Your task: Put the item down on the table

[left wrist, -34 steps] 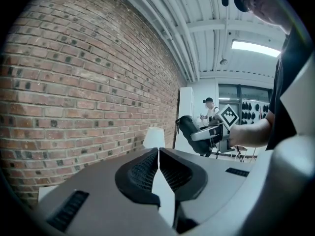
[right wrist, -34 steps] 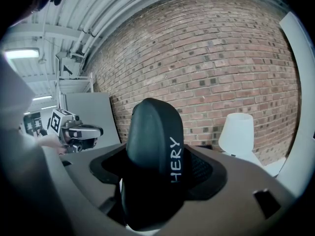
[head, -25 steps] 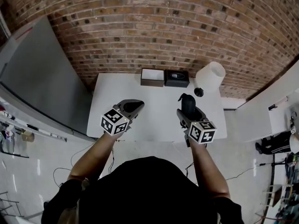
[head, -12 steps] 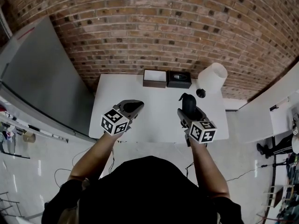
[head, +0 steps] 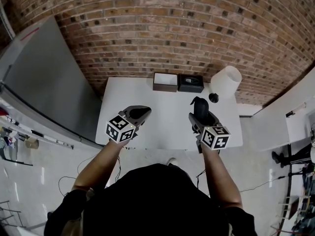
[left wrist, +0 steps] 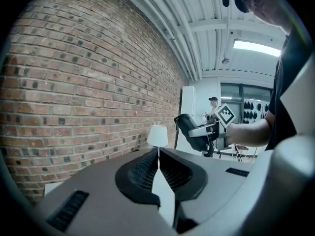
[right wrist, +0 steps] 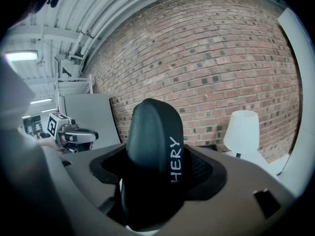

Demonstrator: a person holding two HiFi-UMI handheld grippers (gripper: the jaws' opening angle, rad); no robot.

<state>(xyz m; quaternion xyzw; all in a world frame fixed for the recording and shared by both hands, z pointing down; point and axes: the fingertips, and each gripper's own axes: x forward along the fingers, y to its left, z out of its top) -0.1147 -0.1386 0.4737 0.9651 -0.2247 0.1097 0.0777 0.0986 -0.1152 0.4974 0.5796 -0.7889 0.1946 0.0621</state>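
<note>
Item [right wrist: 155, 156] — dark, rounded, lettered HERY — stands clamped upright in the right gripper [head: 200, 113] above the white table [head: 167, 124], apparently carried so for setting down, while the left gripper [head: 140, 113], jaws together on nothing, hangs aside, seemingly to stay clear

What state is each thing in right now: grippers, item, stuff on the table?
Left gripper: shut, empty.
Right gripper: shut on the dark item.
Dark item: clamped in the jaws, not yet on the table.
Lamp: upright at the table's far right corner.
Brown box and black box: side by side at the far edge.
</note>
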